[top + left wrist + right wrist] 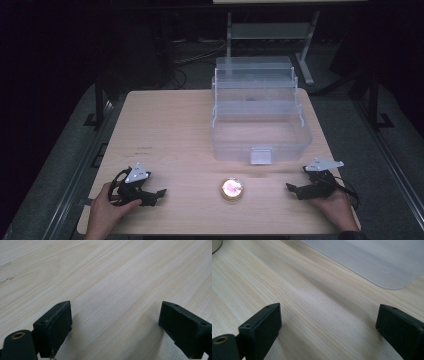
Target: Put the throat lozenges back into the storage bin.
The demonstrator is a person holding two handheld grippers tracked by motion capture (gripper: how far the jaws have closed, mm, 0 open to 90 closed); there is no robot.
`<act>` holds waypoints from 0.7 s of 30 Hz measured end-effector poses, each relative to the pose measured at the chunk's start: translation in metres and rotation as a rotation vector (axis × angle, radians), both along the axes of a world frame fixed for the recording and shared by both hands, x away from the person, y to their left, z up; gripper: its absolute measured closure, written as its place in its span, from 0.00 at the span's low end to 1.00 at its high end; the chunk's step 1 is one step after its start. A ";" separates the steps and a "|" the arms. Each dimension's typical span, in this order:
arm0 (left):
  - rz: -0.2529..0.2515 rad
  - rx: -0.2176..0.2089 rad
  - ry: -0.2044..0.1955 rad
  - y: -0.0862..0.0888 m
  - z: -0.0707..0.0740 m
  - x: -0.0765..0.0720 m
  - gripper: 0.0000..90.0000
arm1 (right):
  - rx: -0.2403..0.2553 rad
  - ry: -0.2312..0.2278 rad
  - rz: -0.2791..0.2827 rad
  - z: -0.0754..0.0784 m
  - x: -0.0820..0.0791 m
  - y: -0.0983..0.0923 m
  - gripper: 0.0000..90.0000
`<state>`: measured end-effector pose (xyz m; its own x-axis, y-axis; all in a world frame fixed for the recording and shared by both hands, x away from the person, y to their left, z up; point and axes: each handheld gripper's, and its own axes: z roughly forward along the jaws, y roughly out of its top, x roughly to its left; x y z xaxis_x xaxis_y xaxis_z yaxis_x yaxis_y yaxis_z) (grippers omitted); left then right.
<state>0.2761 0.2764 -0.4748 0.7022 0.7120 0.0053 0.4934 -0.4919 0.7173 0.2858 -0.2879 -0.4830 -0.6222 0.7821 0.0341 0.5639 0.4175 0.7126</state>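
Observation:
A clear plastic toolbox (260, 117) stands open at the back right of the light wooden table (170, 125), its trays stepped upward. A small round tin (232, 189) with a pinkish lid lies near the front edge, between the two hands. My left gripper (155, 195) rests low at the front left, held by a hand; its jaws stand wide apart over bare wood (112, 315). My right gripper (295, 190) sits at the front right, jaws also wide apart with nothing between them. Ahead of it lies the toolbox's rounded corner (387, 267).
The table's front edge runs just below both hands. A metal stand (270, 35) and cables sit on the dark floor behind the table. The tin's edge (215, 246) shows at the top left of the right gripper view.

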 end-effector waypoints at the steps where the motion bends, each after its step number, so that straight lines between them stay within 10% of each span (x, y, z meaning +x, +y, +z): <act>1: 0.000 0.000 0.000 0.000 0.000 0.000 0.12 | 0.000 0.000 0.000 0.000 0.000 0.000 0.07; 21: 0.000 0.000 0.000 0.000 0.000 0.000 0.12 | -0.061 0.045 0.030 0.025 -0.004 0.003 0.07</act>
